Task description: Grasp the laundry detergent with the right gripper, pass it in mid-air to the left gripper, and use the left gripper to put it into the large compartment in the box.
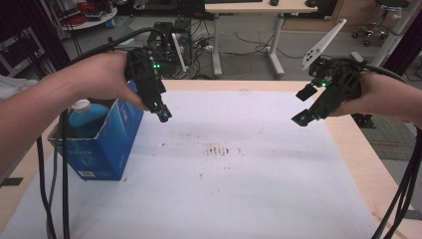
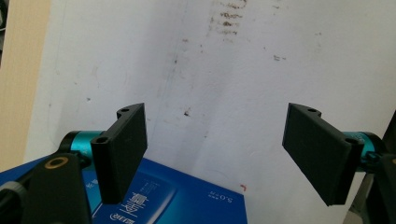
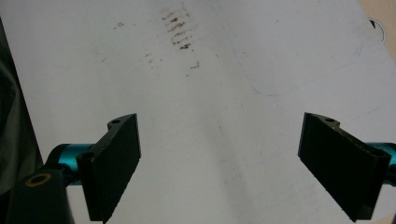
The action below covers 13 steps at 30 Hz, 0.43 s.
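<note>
You are hovering the left gripper (image 1: 162, 115) by the blue carton (image 1: 107, 149) at the tabletop's (image 1: 348, 134) left edge, fingers wide and empty; the right gripper (image 1: 302, 118) is likewise spread. Be lowering squarely over the blue bottle's white cap (image 1: 81, 105).

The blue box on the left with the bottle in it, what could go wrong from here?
The blue box stands open near the table's left edge; a sideways nudge from the left tongs, open just above its corner, might push or tip it off. The blue bottle sits deep inside, so the box walls may block a clean grip. Cables hanging beside the box could snag it.
</note>
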Motion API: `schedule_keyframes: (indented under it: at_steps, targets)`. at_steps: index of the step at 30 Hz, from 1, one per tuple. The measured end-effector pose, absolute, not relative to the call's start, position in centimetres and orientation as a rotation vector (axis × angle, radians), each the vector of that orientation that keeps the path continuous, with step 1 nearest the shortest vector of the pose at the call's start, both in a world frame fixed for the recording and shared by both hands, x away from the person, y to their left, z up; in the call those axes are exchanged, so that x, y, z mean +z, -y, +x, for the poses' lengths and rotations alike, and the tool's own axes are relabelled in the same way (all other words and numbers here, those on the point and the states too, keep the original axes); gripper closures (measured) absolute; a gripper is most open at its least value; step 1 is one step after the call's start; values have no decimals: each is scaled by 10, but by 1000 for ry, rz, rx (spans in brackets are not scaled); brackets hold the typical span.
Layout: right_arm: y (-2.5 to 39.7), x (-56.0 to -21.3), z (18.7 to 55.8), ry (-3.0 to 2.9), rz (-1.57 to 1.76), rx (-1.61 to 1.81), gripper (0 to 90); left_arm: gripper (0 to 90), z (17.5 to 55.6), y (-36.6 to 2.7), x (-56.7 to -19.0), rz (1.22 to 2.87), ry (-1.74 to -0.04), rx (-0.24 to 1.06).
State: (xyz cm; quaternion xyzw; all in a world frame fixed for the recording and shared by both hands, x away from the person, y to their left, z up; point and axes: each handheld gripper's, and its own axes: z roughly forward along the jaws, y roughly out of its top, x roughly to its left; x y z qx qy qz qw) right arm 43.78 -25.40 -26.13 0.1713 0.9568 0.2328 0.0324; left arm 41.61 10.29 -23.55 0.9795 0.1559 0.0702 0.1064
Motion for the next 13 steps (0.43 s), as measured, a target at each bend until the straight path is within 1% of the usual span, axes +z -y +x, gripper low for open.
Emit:
schedule_keyframes:
  at_steps: [13]
  targets:
    - [256, -260, 435, -2940, 538, 714, 127, 223, 414, -101, -234, 2875, -455, 212]
